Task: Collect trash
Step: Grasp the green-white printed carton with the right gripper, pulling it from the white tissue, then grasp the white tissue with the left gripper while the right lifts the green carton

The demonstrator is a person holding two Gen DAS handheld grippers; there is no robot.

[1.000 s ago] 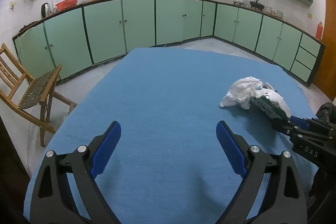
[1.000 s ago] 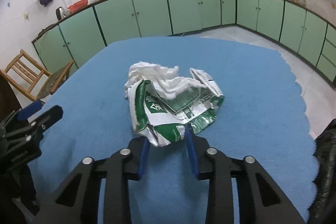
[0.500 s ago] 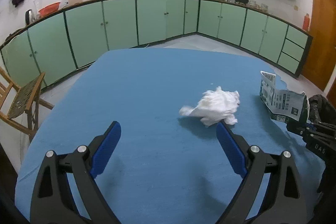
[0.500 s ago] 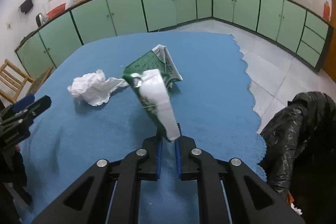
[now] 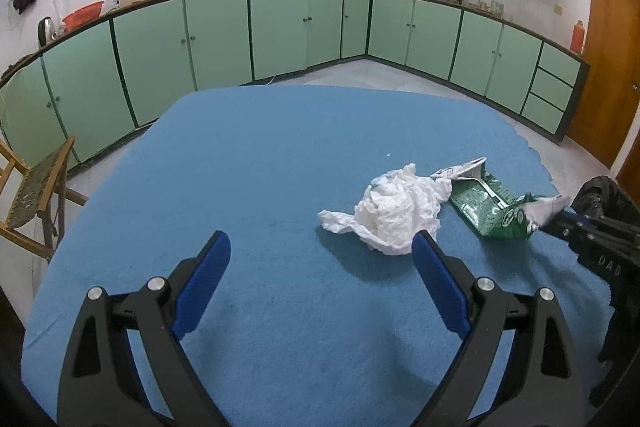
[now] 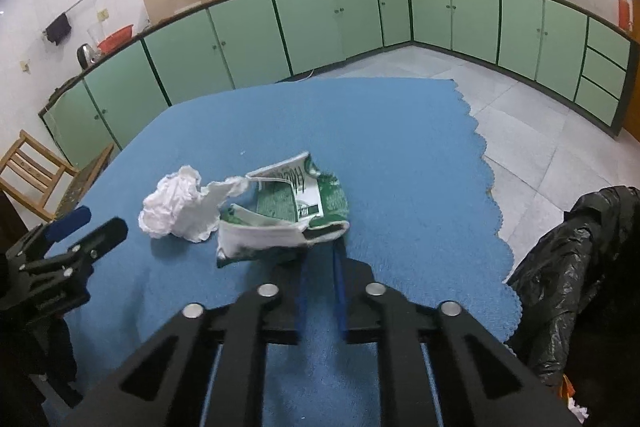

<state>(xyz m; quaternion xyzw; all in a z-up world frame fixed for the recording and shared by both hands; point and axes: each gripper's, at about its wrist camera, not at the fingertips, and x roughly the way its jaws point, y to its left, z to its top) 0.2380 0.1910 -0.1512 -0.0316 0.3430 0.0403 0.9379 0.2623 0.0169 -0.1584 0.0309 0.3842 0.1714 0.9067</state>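
The right gripper (image 6: 318,267) has its fingers drawn close together on the near end of the crumpled green-and-white wrapper (image 6: 288,211). In the right wrist view a narrow gap shows between the blue pads below the packet, so the hold looks light, on an edge only. The wrapper lies towards the right edge of the blue surface (image 5: 260,155), touching the white crumpled tissue (image 5: 394,211) beside it. The left gripper (image 5: 320,259) hangs with its fingers spread wide and empty; its right finger tip sits just at the tissue's near side.

The step in hand appears to be carrying the wrapper to the black trash bag (image 6: 576,267), which stands off the surface's right edge. To do it well, lift the wrapper clear before swinging, so the tissue is not dragged along. Keep the pinch firm, since thin foil may slip. Let go only once it is over the bag's mouth, which is not plainly visible here.
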